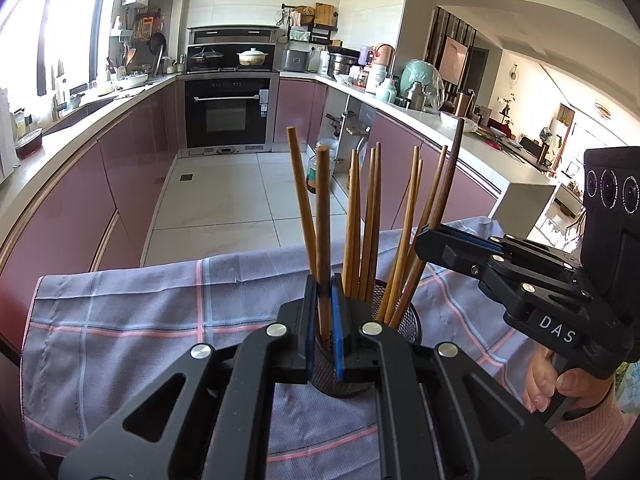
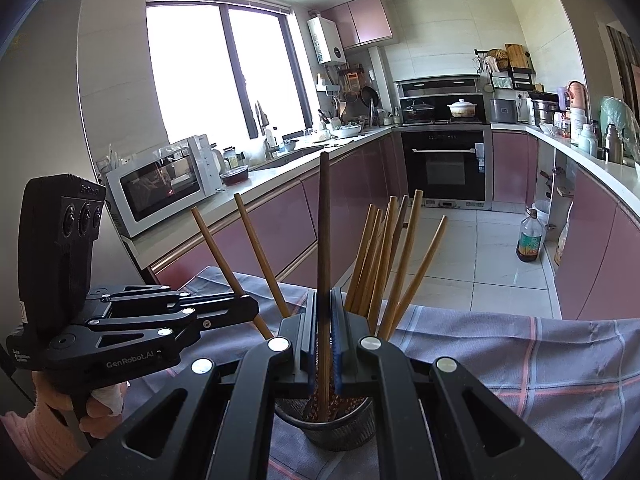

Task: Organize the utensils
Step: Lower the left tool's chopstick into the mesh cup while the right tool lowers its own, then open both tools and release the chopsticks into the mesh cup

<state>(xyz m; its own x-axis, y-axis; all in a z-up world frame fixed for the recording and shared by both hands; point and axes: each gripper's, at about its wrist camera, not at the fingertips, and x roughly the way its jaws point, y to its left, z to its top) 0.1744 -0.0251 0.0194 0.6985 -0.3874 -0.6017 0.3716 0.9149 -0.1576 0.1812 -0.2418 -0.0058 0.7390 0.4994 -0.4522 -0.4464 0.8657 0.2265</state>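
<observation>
Left gripper (image 1: 323,320) clamps a light chopstick (image 1: 323,240); right gripper (image 2: 324,332) clamps a dark chopstick (image 2: 323,240). Both stand in the mesh holder (image 2: 332,432), near centre on the checked cloth (image 1: 140,312)

My left camera is looking close over the mesh holder (image 1: 352,364) toward the oven (image 1: 228,114) at 12 o'clock, my right one is crossing from its other side, both sharing the chopsticks (image 2: 374,264).

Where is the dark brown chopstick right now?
The dark chopstick stands upright in the mesh holder on the checked cloth, pinched by the right gripper, beside the lighter chopsticks.
</observation>
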